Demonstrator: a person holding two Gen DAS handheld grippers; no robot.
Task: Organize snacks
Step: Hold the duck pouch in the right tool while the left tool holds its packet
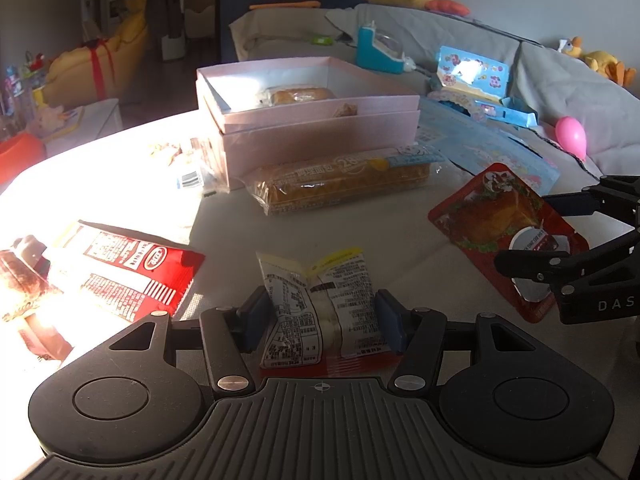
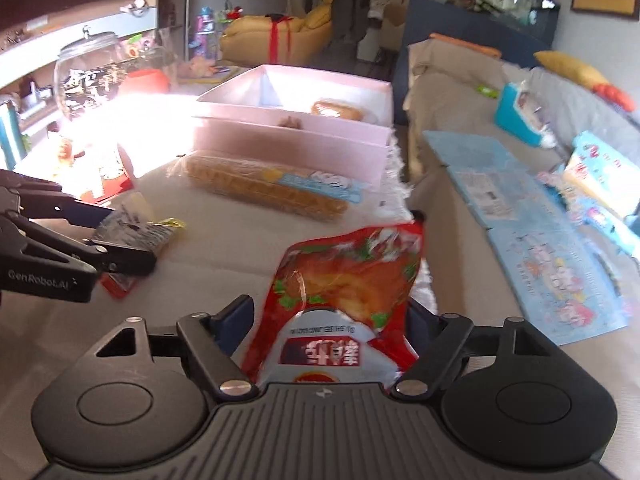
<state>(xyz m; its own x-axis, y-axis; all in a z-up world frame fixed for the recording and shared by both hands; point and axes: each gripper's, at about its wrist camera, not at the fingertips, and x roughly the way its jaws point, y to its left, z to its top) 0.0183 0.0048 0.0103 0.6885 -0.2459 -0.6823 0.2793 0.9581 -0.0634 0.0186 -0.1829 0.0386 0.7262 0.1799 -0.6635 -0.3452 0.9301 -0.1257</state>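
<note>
Visibly: two grippers | apparently five loose snack packets | one pink box [image 1: 320, 128]

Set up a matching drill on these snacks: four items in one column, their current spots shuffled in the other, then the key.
Items
1. small white-and-yellow snack packet
2. red chicken pouch
3. long packaged bread
4. wrapped bun

Spots
A. inside the pink box
B. between the fingers of the right gripper
C. lying on the table just in front of the pink box
D. between the fingers of the left gripper

Pairs: 1-D, 2-B, 3-C, 4-A
</note>
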